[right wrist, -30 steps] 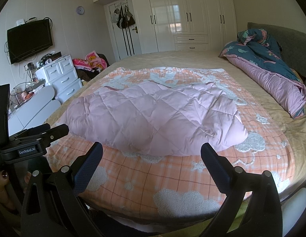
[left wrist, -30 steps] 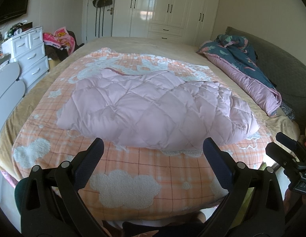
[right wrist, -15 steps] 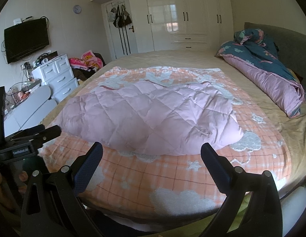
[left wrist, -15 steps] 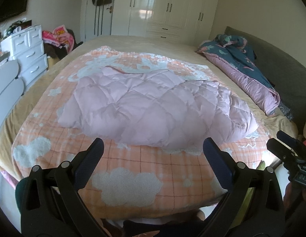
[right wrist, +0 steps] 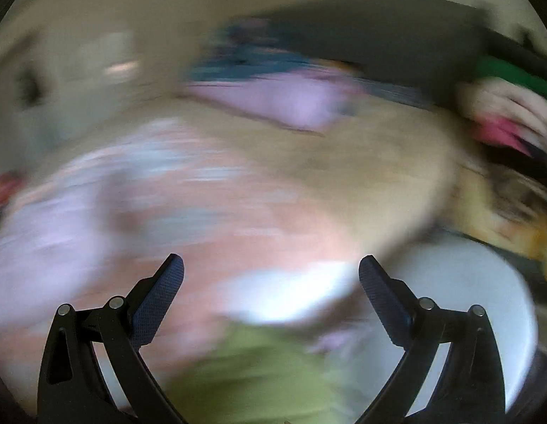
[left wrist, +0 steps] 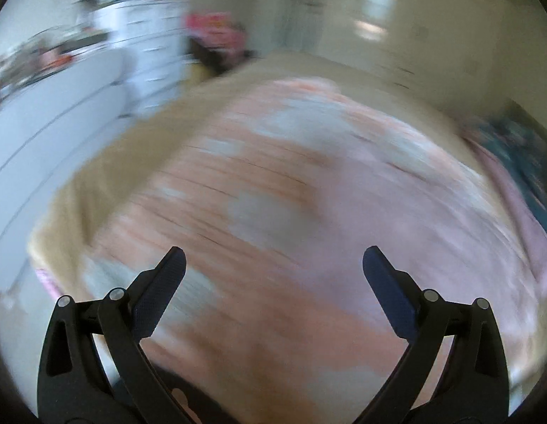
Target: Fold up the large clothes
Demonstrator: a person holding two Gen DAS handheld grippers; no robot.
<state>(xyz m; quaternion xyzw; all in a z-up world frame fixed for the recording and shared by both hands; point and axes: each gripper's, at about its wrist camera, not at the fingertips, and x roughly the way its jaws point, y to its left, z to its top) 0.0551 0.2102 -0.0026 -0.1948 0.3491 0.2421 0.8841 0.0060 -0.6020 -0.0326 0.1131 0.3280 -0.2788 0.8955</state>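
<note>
Both views are smeared by motion blur. In the left wrist view the pink quilted coat (left wrist: pixel 450 219) lies on the orange checked blanket (left wrist: pixel 259 183), to the right of my left gripper (left wrist: pixel 273 265), which is open and empty over the blanket's left front part. In the right wrist view the coat (right wrist: pixel 36 240) shows at the far left. My right gripper (right wrist: pixel 271 265) is open and empty over the blanket's front right corner (right wrist: pixel 273 233).
White drawers (left wrist: pixel 149 46) and a white rounded panel (left wrist: pixel 51 123) stand left of the bed. A teal and pink duvet (right wrist: pixel 273 84) lies by the dark headboard (right wrist: pixel 397 31). A white round object (right wrist: pixel 478 300) and green fabric (right wrist: pixel 259 371) sit below the bed's right corner.
Both grippers have swung apart fast: the left view turned towards the bed's left side, the right view towards its right corner. Both stay open and empty.
</note>
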